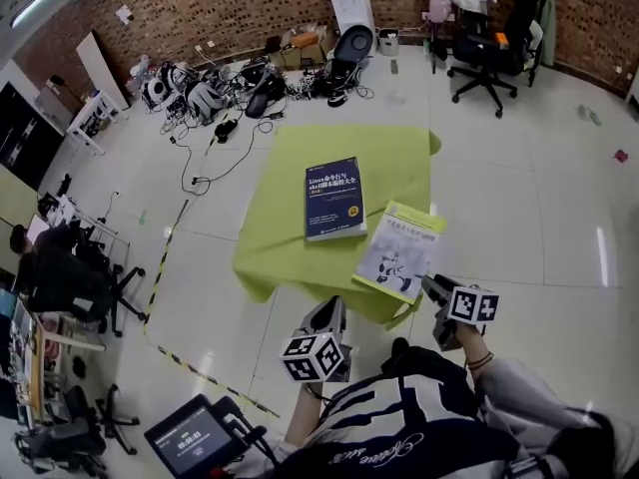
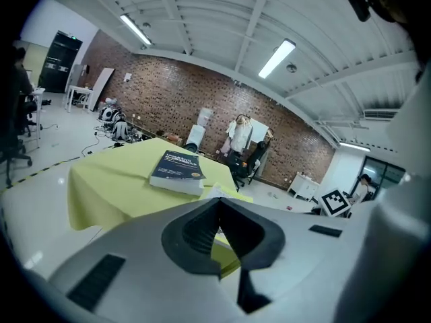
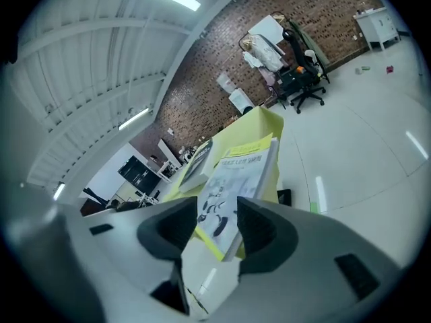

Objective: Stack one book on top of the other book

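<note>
The left claw [image 1: 332, 312] hangs closed and empty, short of the table's near edge. The blue book [image 1: 334, 200] lies flat on the green cloth [image 1: 280, 247], ahead of that claw and well apart from it. To the blue book's right, the yellow book [image 1: 399, 250] juts past the cloth's corner. Its near corner sits between the jaws of the right claw [image 1: 431, 289], which stand wide, one above and one below, and appear to pinch it. The step in hand looks like carrying it leftward onto the blue one. Held by a corner, it will likely sag and twist. Lift clear of the blue cover, keep level, line up the edges, lower flat, then release.
</note>
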A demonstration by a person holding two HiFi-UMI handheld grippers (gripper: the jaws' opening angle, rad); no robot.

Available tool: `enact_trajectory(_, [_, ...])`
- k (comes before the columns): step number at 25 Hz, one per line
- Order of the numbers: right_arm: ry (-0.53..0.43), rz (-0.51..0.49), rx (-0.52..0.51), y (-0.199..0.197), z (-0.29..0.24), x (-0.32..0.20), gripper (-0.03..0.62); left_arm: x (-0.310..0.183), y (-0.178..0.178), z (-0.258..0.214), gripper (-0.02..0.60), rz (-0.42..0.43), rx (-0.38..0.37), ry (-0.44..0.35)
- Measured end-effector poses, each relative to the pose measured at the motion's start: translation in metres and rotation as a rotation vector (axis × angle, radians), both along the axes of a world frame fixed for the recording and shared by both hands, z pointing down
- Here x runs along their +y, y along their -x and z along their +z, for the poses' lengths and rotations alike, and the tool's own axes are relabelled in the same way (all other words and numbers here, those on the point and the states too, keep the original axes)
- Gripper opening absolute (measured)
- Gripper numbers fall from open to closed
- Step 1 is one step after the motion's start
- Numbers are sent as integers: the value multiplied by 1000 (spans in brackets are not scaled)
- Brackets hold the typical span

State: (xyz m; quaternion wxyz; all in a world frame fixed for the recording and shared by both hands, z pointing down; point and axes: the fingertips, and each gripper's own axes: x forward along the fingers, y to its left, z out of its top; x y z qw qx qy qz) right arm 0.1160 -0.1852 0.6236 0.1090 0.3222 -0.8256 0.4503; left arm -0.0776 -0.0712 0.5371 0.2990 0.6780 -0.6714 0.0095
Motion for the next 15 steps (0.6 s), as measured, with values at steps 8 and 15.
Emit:
enact_trajectory(8, [170,7,-2,-4,67,-50,209,-19,6,18,5,-76,-1,51])
enact_trajectory(15, [300,23,-106,22,94,-65,209,-31,7,30,5,-72,-8,87])
